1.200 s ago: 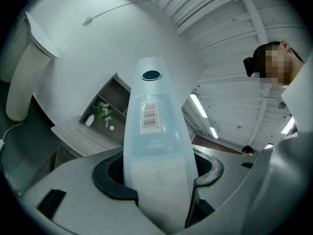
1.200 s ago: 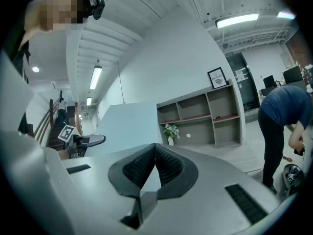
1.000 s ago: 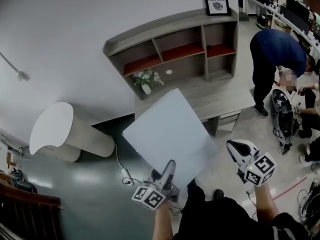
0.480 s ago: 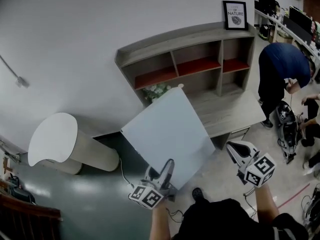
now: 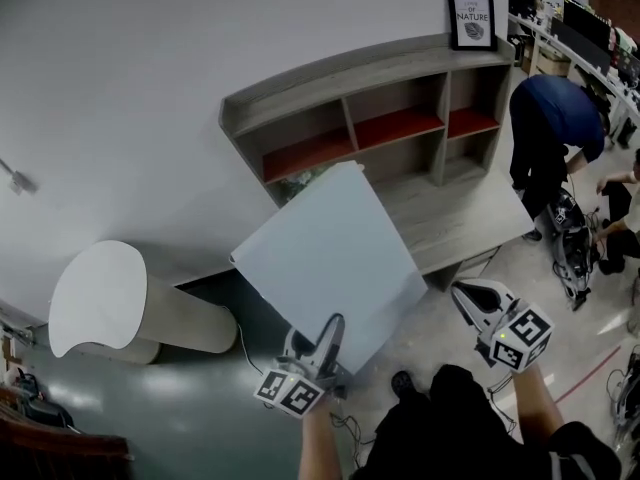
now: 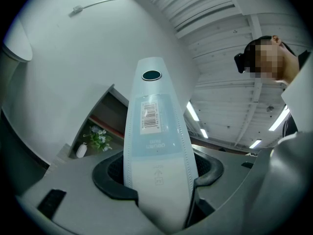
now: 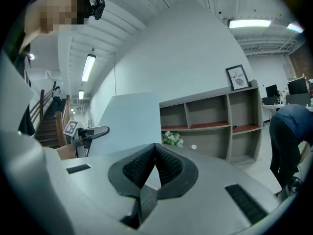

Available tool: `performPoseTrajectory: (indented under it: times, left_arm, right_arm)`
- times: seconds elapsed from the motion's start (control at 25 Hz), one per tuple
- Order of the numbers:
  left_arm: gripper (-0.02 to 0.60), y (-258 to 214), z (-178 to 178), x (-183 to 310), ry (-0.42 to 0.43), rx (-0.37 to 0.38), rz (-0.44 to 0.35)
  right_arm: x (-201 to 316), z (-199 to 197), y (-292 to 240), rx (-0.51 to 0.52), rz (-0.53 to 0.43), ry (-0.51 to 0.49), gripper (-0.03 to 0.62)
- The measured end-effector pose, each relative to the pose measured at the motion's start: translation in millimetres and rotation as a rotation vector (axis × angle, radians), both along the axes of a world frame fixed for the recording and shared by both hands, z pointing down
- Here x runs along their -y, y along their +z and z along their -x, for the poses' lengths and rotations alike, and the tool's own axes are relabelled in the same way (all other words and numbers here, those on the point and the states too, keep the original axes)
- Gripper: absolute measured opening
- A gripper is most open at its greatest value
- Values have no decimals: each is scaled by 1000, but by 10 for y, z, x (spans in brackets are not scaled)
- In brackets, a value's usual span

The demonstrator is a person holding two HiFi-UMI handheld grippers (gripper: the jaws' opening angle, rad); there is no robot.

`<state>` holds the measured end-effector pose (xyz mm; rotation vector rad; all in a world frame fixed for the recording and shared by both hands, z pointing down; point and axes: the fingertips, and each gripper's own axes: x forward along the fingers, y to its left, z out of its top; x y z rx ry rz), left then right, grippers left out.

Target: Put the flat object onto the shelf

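Head view: left gripper [image 5: 331,330] grasps the flat panel [image 5: 325,258], partly screening flowers [image 5: 306,179] by the shelf [image 5: 400,86]; right gripper [image 5: 470,296] fingers clenched, empty.

Overhead, ceiling strip lights [image 7: 249,22] give even, muted light; fisheye distortion bends the edges, and dark vignetting rings both gripper views.

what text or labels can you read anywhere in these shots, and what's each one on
"OF NATURE": framed picture standing on top of the shelf unit; a smaller line above those words is too small to read.
Barcode label on the flat board: digits too small to read.
Print below the barcode: upside down, too blurred to read.
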<state>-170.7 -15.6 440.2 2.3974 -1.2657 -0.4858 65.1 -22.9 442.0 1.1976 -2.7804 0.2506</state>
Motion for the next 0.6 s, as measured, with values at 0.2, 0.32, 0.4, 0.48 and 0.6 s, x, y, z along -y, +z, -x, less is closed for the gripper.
performPoseTrajectory:
  times: [0.2,0.32,0.4,0.48,0.6]
  left_arm:
    - [296,122,49,159,7,-21,21]
    - [297,189,40,224,11,-26,35]
    - [296,206,47,290,12,-26,39]
    - [296,205,38,375,11,-21,42]
    - [297,189,30,497,14,3,42]
  right_arm:
    - [119,36,35,-20,15,12,11]
    - [210,50,67,-25,23,9,11]
    - [309,79,94,-17,26,5,11]
    - [430,103,107,-4,27,-1,11]
    - [631,152,125,15,30,-15,11]
